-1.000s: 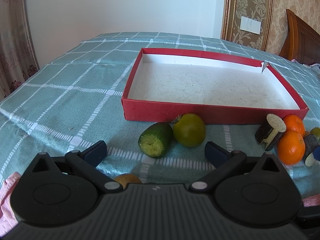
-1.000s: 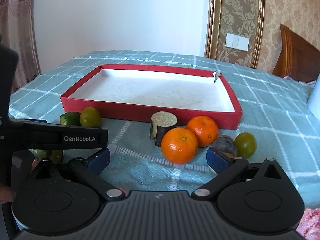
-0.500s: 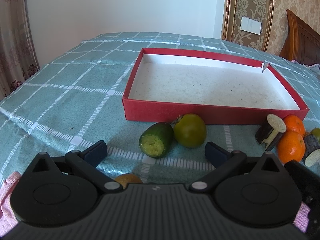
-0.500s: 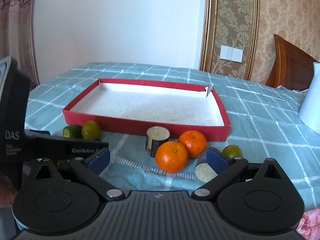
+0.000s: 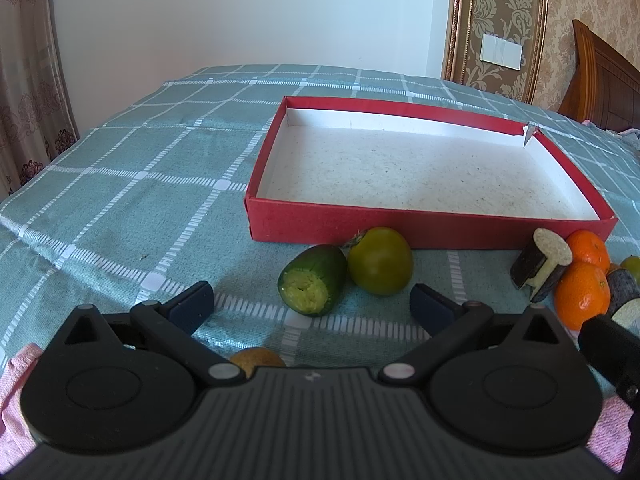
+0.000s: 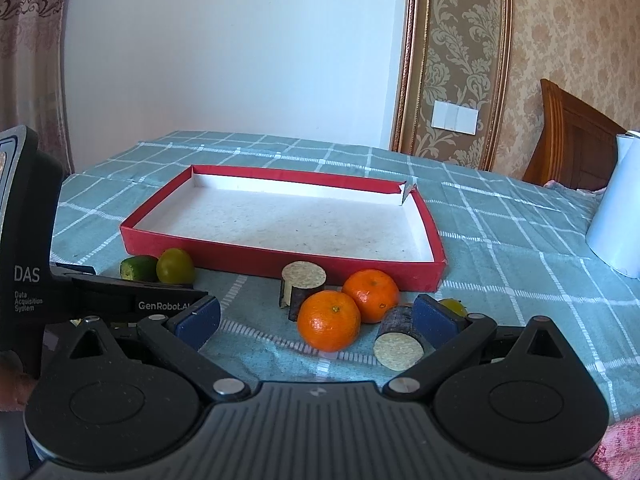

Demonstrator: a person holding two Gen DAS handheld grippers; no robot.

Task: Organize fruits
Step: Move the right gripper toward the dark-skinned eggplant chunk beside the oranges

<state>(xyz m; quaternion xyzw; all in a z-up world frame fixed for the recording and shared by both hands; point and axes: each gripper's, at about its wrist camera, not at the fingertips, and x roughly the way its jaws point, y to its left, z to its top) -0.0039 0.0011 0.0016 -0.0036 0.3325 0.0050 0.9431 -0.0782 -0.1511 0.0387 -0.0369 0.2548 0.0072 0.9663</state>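
A red shallow box (image 5: 420, 227) (image 6: 272, 255) with a white floor lies on the checked cloth. In front of it in the left wrist view lie a cut green fruit (image 5: 314, 280) and a green round fruit (image 5: 380, 261). My left gripper (image 5: 310, 307) is open and empty just short of them. A brown fruit (image 5: 256, 358) sits below its jaws. My right gripper (image 6: 316, 318) is open, with an orange (image 6: 329, 321) between its fingers, not gripped. A second orange (image 6: 372, 290), two dark cut pieces (image 6: 300, 290) (image 6: 400, 340) and a small green fruit (image 6: 452, 306) lie around it.
A white cylinder (image 6: 616, 216) stands at the right on the cloth. A wooden headboard (image 6: 568, 140) is behind it. Pink cloth (image 5: 16, 400) lies at the near edge. The left gripper's body (image 6: 28, 240) fills the left of the right wrist view.
My right gripper has risen and pulled back, so the oranges and dark pieces look smaller and lower. The left gripper has barely moved.
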